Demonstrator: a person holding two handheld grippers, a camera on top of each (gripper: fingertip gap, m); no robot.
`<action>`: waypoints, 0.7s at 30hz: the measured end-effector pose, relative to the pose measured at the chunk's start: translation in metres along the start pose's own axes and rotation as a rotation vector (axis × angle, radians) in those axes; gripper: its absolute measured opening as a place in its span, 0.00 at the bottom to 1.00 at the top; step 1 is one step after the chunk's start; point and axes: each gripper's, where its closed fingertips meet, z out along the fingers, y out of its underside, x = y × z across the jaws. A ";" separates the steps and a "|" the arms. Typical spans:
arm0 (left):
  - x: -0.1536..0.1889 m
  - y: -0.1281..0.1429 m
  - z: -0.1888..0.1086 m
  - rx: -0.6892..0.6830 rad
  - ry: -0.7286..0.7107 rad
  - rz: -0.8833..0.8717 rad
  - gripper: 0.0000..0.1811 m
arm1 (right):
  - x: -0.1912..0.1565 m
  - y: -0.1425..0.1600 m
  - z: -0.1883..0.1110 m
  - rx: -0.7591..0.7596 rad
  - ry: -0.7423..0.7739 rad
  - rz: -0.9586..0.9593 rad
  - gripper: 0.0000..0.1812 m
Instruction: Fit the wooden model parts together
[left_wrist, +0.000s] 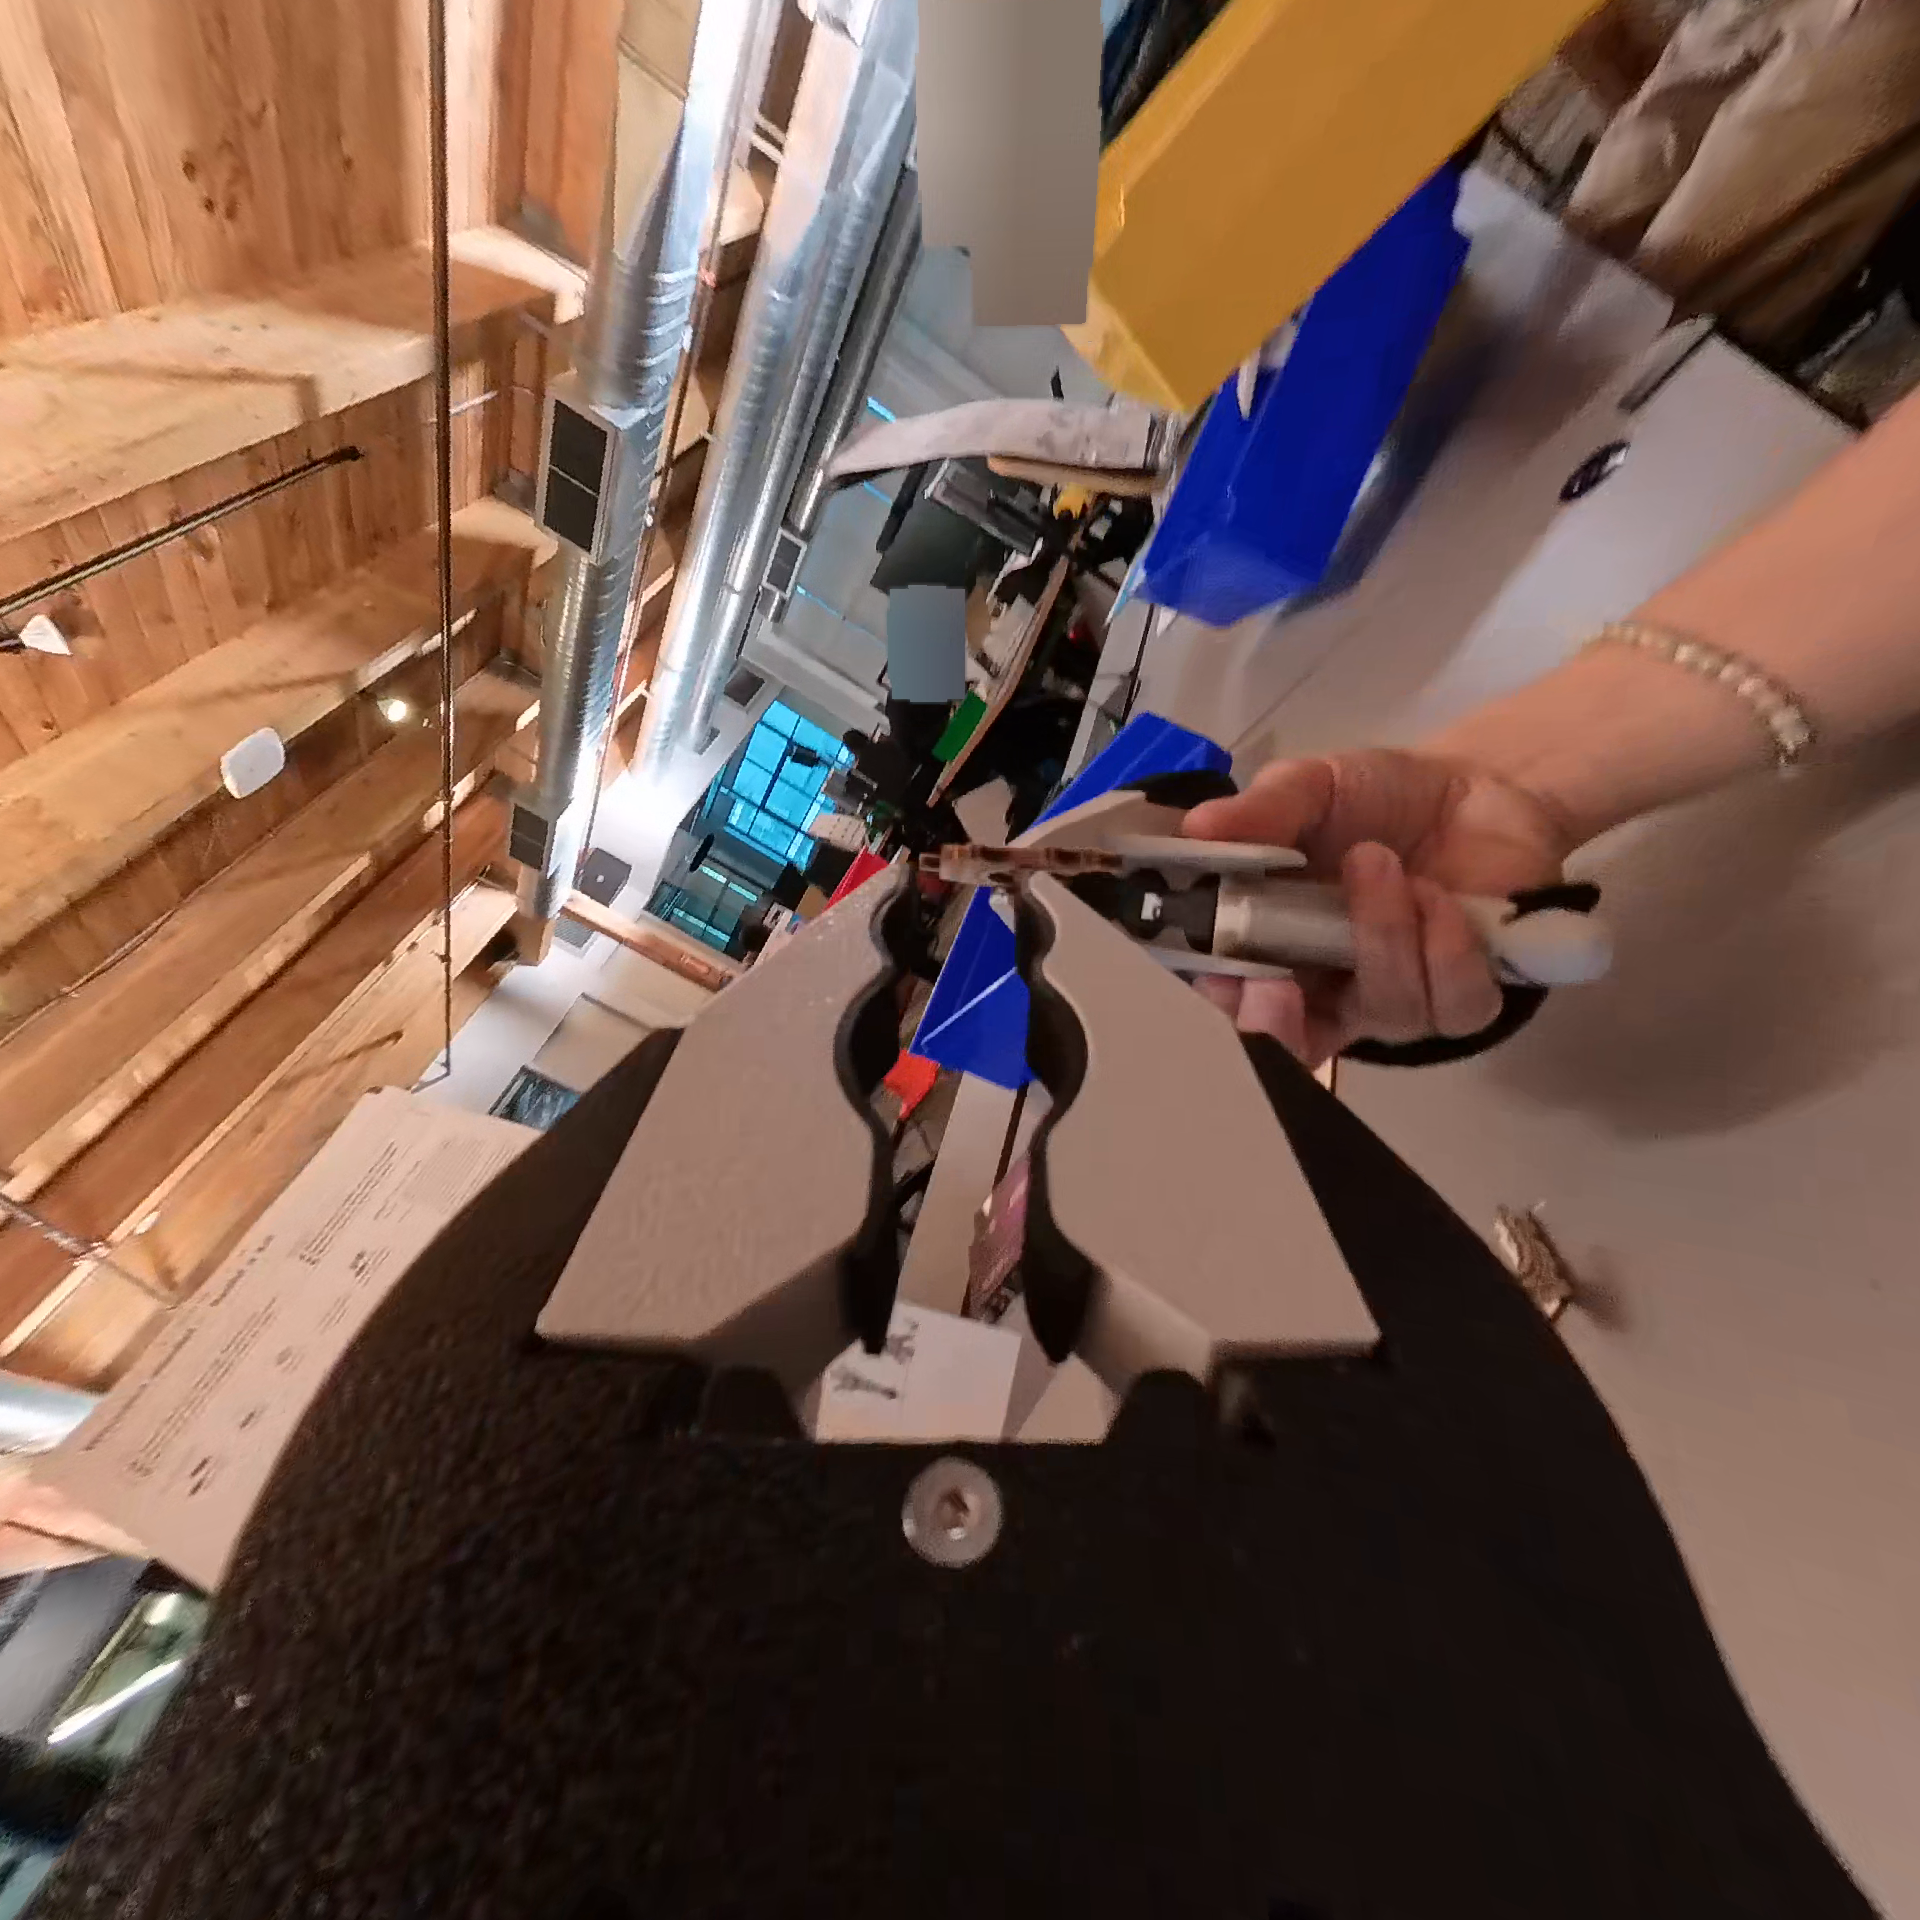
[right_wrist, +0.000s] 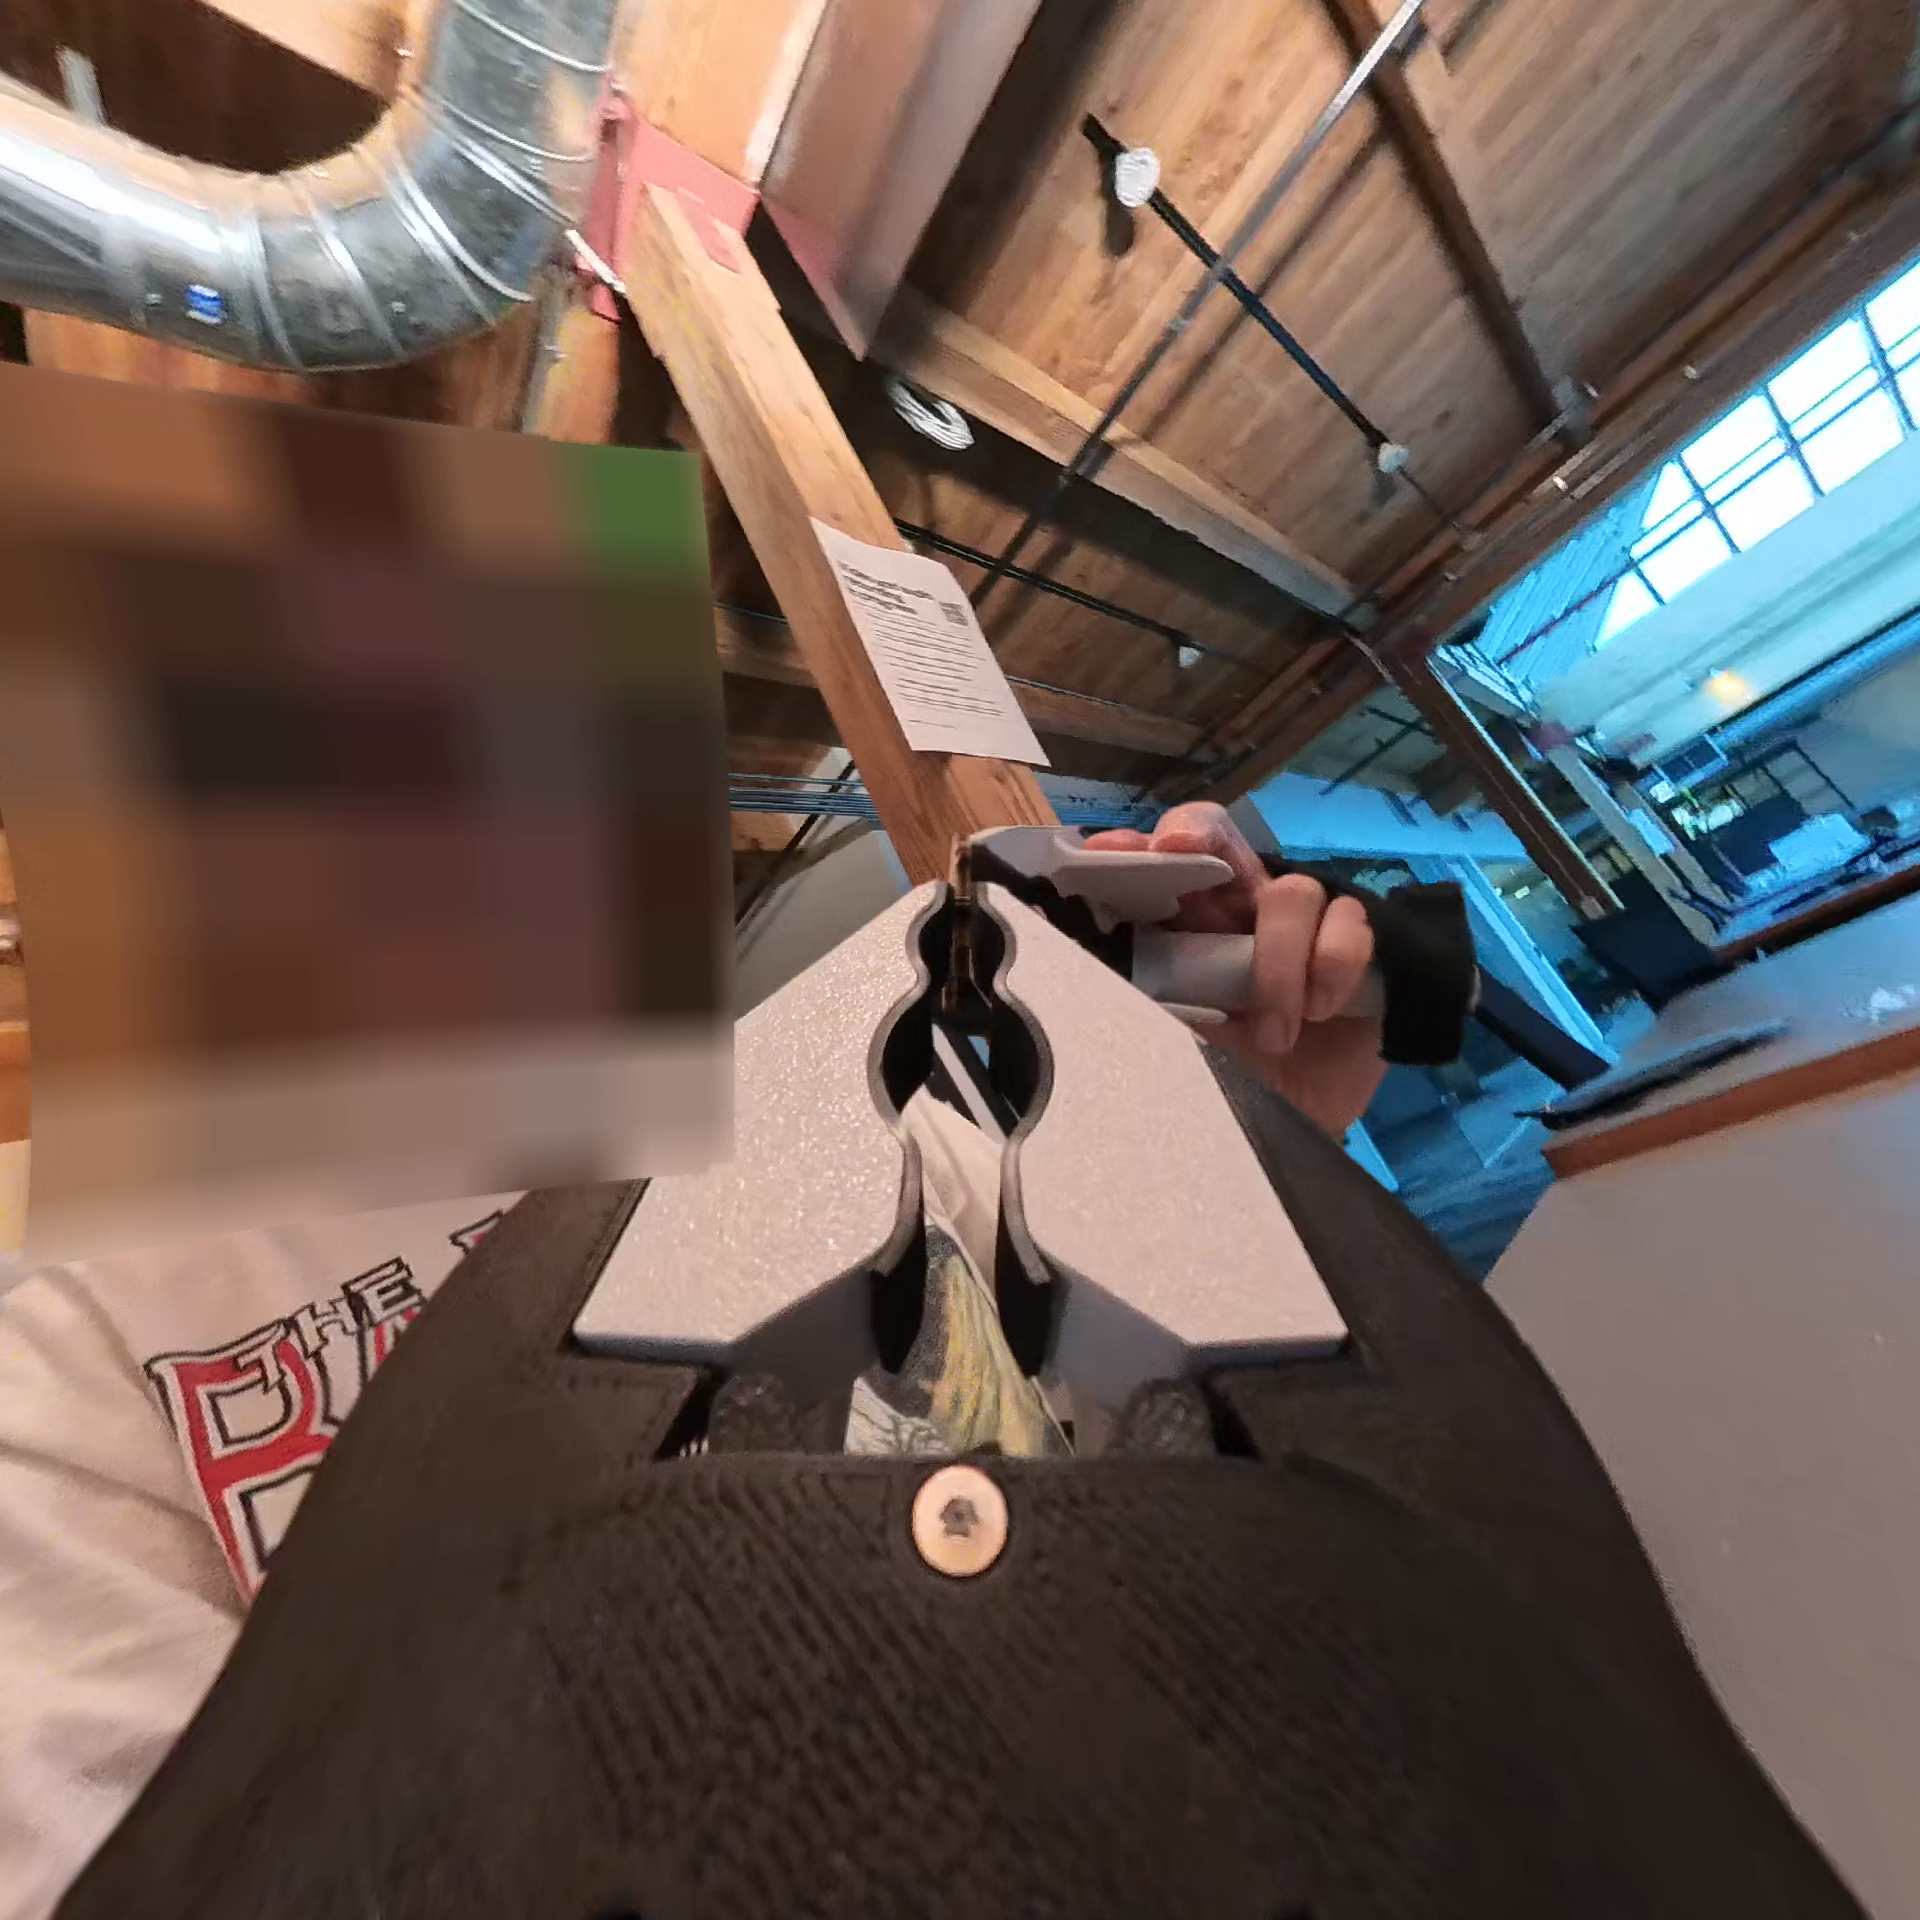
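A thin wooden strip (left_wrist: 987, 860) is clamped in my right gripper (left_wrist: 1081, 854), which a hand holds out to the right in the left wrist view. In the right wrist view the strip (right_wrist: 963, 935) shows edge-on between the nearly closed jaws of my right gripper (right_wrist: 966, 899) and sticks out past their tips. My left gripper (left_wrist: 961, 888) has its jaws a narrow gap apart, with the strip's free end lying across just beyond the tips. I see nothing held between its jaws. It also shows in the right wrist view (right_wrist: 982, 847), with its tip at the strip's end.
A small loose wooden part (left_wrist: 1532, 1262) lies on the pale table (left_wrist: 1662, 1039). Blue bins (left_wrist: 1299, 468) and a yellow bin (left_wrist: 1247, 187) stand at the far side. A printed sheet (left_wrist: 260, 1299) is at the left. A person's white shirt (right_wrist: 104, 1507) and a wooden post (right_wrist: 790, 468) are close by. The tips of both grippers are at nearly the same place.
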 end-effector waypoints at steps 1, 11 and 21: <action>-0.001 -0.003 0.001 0.026 0.000 -0.016 0.07 | -0.004 -0.001 0.001 0.009 -0.023 -0.015 0.00; 0.002 -0.022 0.016 0.090 0.017 0.132 0.14 | -0.028 -0.013 0.001 0.124 -0.209 -0.028 0.00; -0.004 -0.041 0.026 0.121 0.024 0.154 0.11 | -0.032 -0.007 0.006 0.109 -0.236 -0.030 0.00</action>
